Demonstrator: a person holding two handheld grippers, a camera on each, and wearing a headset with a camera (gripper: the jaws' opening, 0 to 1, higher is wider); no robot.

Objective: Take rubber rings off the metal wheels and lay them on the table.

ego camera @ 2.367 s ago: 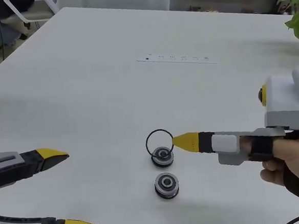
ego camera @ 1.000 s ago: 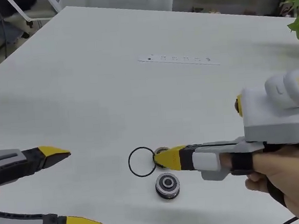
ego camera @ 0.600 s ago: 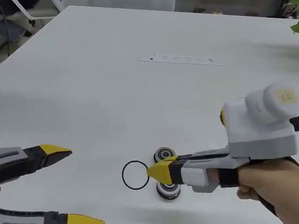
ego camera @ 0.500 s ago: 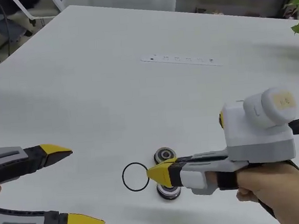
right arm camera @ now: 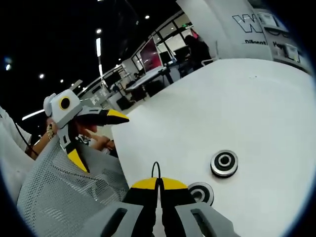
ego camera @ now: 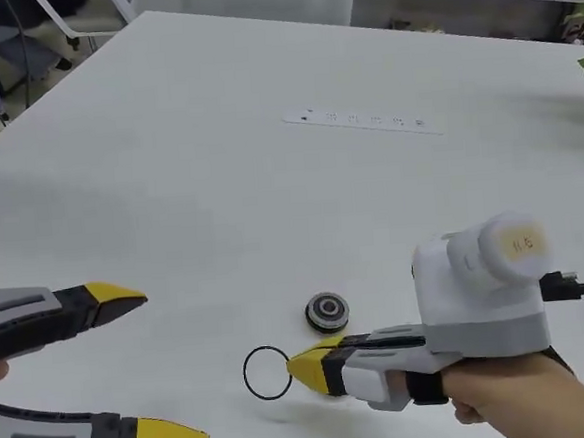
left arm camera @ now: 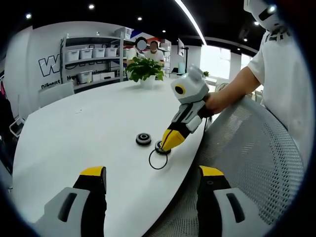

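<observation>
My right gripper is shut on a thin black rubber ring, holding it just above the white table near the front edge. One metal wheel lies flat just beyond the jaws. In the left gripper view the ring hangs from the right gripper, with one wheel beside it and a second wheel under its tip. The right gripper view shows both wheels and the ring at my shut jaws. My left gripper stands open at the left, holding nothing.
A white power strip lies across the far middle of the table. A potted plant stands at the table's far end. A mesh chair back is close by the table's edge.
The right gripper has pulled the ring away from the far wheel, leftward and toward the front edge. The left gripper has stayed open in place. The camera shifted a little.
</observation>
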